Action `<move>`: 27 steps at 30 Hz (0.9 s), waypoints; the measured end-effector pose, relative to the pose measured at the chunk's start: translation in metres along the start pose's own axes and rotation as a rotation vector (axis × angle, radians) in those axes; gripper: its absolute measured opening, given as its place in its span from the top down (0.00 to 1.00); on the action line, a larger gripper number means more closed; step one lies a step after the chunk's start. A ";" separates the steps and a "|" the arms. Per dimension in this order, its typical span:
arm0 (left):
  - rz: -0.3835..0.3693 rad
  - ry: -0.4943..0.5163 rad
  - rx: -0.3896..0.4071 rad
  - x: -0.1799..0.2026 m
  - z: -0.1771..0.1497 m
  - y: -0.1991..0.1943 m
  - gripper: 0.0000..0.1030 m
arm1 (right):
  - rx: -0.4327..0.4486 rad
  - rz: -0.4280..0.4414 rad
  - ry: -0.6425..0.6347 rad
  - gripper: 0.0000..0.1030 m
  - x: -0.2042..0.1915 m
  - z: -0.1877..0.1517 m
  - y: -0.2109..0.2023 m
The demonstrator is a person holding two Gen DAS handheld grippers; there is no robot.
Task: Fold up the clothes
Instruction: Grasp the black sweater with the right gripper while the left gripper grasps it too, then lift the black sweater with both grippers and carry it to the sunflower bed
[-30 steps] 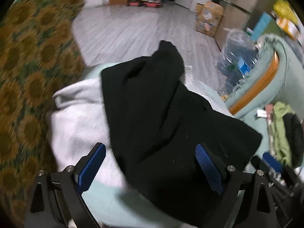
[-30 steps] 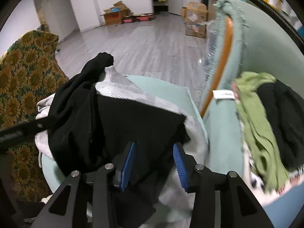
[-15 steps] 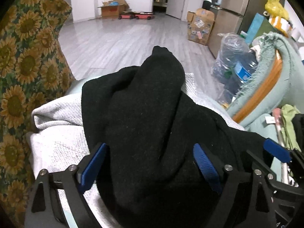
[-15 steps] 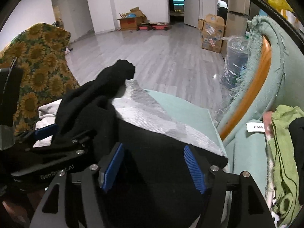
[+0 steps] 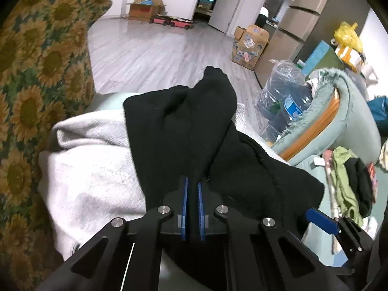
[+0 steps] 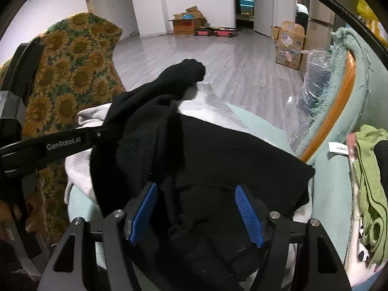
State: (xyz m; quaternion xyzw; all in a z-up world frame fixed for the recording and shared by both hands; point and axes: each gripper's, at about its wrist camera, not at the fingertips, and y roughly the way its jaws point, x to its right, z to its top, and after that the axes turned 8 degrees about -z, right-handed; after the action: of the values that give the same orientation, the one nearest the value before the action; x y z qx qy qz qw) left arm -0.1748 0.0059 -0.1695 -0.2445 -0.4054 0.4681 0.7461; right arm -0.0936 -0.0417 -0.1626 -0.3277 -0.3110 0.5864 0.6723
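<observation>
Fingers first: the left gripper [image 5: 192, 194] has its two blue pads [image 5: 184, 208] pinched nearly together on a ridge of the black garment [image 5: 194, 131], so it's clamped on the cloth, with the fabric rising toward 12 o'clock into a dark peak. From the right wrist view, the right gripper [image 6: 195, 208] stands wide, its blue fingers [image 6: 248, 215] sitting on either side of a rumpled fold of the same black garment [image 6: 218, 160] without squeezing it; the cloth just lies between and under them.

That black piece is draped over a light grey garment [image 5: 89, 169], which sticks out at 9 o'clock in the left view, and both are piled on a pale teal seat [image 6: 269, 128]. You can see the left gripper's black arm with white lettering coming in from 9 o'clock in the right view, reaching into the cloth.

Around it: a sunflower-print cover [image 5: 36, 72] at 9 to 10 o'clock, a frayed teal armrest with an orange edge [image 5: 339, 111] at 3 o'clock, and a heap of green and black clothes [image 5: 349, 181] beyond it. Big water bottles [image 5: 286, 89] and cardboard boxes [image 5: 249, 46] sit on the grey wood floor [image 5: 157, 53] up at 1 o'clock.
</observation>
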 end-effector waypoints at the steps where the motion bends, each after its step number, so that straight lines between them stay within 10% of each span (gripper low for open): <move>1: 0.002 -0.014 0.004 -0.004 -0.002 -0.004 0.95 | 0.004 0.002 -0.005 0.32 -0.001 0.000 -0.003; 17: -0.033 -0.101 -0.003 -0.008 -0.005 -0.029 0.95 | -0.041 0.012 -0.130 0.25 -0.026 -0.016 0.001; 21: -0.051 -0.060 0.014 0.002 -0.004 -0.044 0.99 | -0.057 -0.049 -0.103 0.82 -0.025 -0.006 0.003; 27: -0.163 -0.243 -0.035 0.001 0.018 -0.056 0.91 | 0.014 -0.062 -0.120 0.93 -0.021 0.010 -0.040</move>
State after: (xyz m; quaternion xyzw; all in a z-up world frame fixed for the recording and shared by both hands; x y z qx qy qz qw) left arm -0.1615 -0.0184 -0.1178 -0.1654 -0.5194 0.4250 0.7227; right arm -0.0805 -0.0660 -0.1251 -0.2775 -0.3567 0.5860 0.6726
